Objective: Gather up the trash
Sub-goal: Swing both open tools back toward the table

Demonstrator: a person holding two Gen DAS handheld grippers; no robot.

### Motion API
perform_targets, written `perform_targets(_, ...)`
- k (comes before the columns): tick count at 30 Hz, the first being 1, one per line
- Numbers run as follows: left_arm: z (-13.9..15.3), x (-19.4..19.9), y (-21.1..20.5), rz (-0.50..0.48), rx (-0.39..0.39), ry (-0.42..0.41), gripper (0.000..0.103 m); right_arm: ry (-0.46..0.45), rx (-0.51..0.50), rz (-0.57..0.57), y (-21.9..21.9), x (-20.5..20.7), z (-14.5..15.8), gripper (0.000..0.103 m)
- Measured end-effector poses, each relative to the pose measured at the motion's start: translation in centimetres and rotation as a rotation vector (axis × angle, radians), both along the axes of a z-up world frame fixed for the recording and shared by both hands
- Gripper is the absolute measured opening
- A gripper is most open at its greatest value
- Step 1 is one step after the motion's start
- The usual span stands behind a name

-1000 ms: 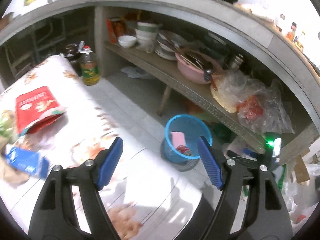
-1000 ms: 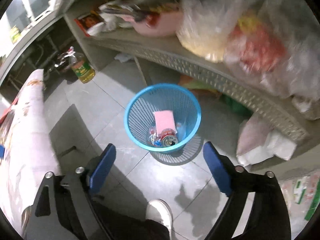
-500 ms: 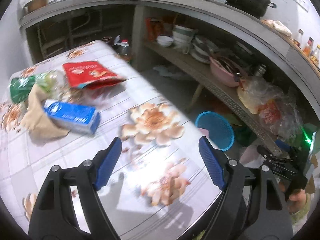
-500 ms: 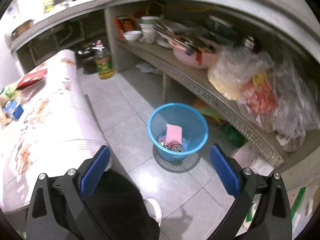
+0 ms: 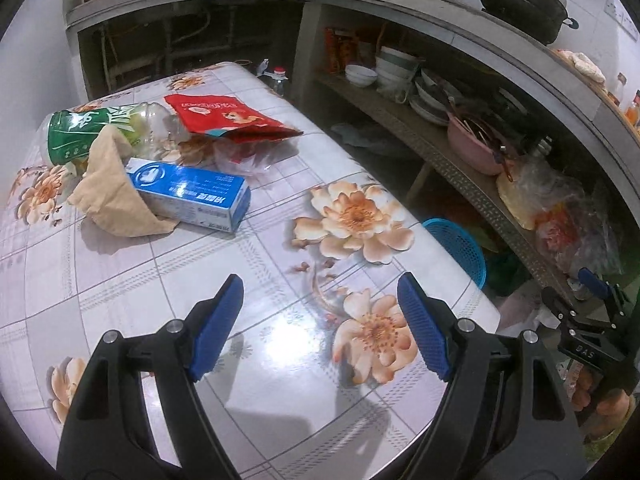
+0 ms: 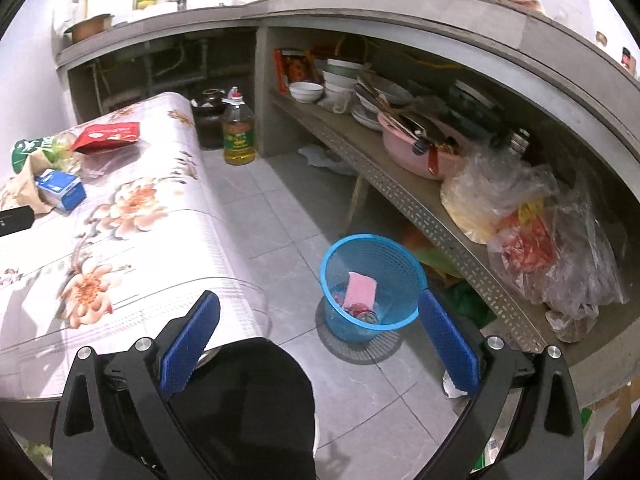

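We have swung our left gripper [image 5: 320,324] from the blue trash basket [image 6: 372,284] back over the table, jaws wide and empty like the right gripper [image 6: 318,342], facing the blue carton [image 5: 190,194] next.

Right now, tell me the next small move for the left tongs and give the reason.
Probably ease the left tongs forward toward the blue box and the trash beside it. The jaws stand open and empty above bare tablecloth, the box is the nearest piece, and the blue basket on the floor already holds a pink item and a can.
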State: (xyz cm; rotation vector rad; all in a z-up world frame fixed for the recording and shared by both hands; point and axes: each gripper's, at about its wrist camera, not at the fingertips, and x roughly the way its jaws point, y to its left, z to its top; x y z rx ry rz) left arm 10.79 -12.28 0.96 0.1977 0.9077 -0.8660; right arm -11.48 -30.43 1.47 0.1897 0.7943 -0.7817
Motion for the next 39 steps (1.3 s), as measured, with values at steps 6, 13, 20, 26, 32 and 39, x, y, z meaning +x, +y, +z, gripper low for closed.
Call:
perform_targets(6,-0.3,0.5,1.0,0.018,0.011,-0.016,0.075,-0.041,0.046,0.071,0.8,0.6,0.2,0.096)
perform_targets(13,-0.6,1.3,2.2,0.048,0.013,-0.014,0.075,-0.058,0.074,0.152,2.1,2.1,0.4,0.096)
perform_targets(20,-1.1,1.8,3.1,0.067,0.017,-0.013,0.075,-0.059,0.090,0.202,3.2,3.1,0.5,0.096)
perform_targets(26,-1.3,2.1,3.7,0.078,0.014,-0.011,0.075,-0.071,0.146,0.232,3.3,3.8,0.6,0.096)
perform_targets(32,-1.4,2.4,4.4,0.094,0.013,-0.012,0.075,-0.088,0.180,0.261,3.6,4.5,0.6,0.096)
perform_targets(39,-1.2,2.9,5.6,0.132,0.003,-0.038,0.075,-0.154,0.275,0.335,2.7,6.8,1.1,0.096)
